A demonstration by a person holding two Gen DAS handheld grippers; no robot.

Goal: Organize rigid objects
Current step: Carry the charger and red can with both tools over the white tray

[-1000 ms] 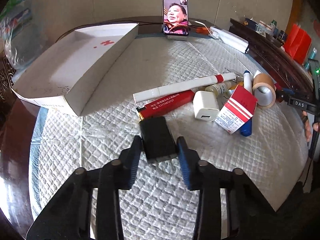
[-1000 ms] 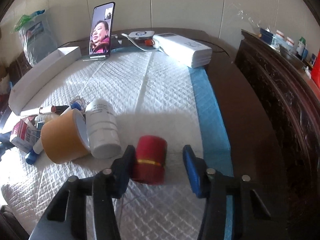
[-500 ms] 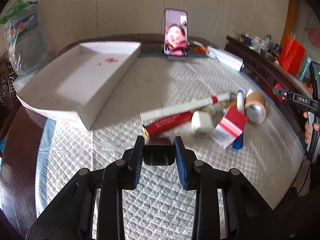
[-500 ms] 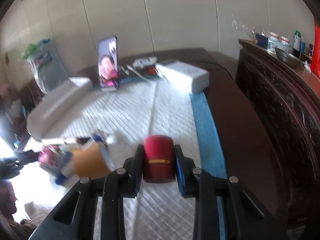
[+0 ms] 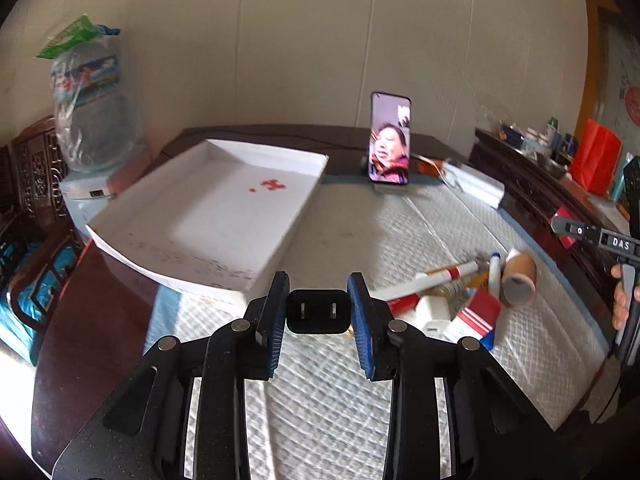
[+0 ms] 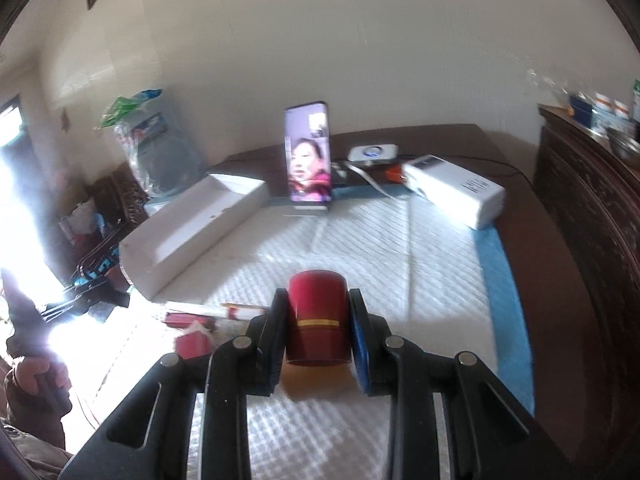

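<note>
Black and blocky, the plug adapter (image 5: 318, 311) sat clamped between the blue-padded fingers (image 5: 277, 322) of the left gripper (image 5: 319, 318), low in the centre of the left wrist view. Its flat prong face was turned toward the camera, showing two short metal blades side by side; its long axis ran away from the lens, along the fingers.

Glossy and cylindrical, the red container (image 6: 318, 316) was pinched by the right gripper (image 6: 319, 330) at the lower centre of the right wrist view. It stood nearly upright with its rounded top tilted slightly away, a thin gold band circling its middle. Both were held clear above the white quilted mat (image 6: 400, 272), which was edged in blue.

A shallow white cardboard tray (image 5: 224, 204) with a small red mark inside lay at the left centre of the left wrist view. At the right, a loose pile held a long white tube with a red band (image 5: 432, 280), a white charger cube (image 5: 434, 314), a red-and-white box (image 5: 476, 316) and a brown tape roll (image 5: 520, 278). A phone (image 5: 390, 142) stood upright at the upper centre, its screen lit.
</note>
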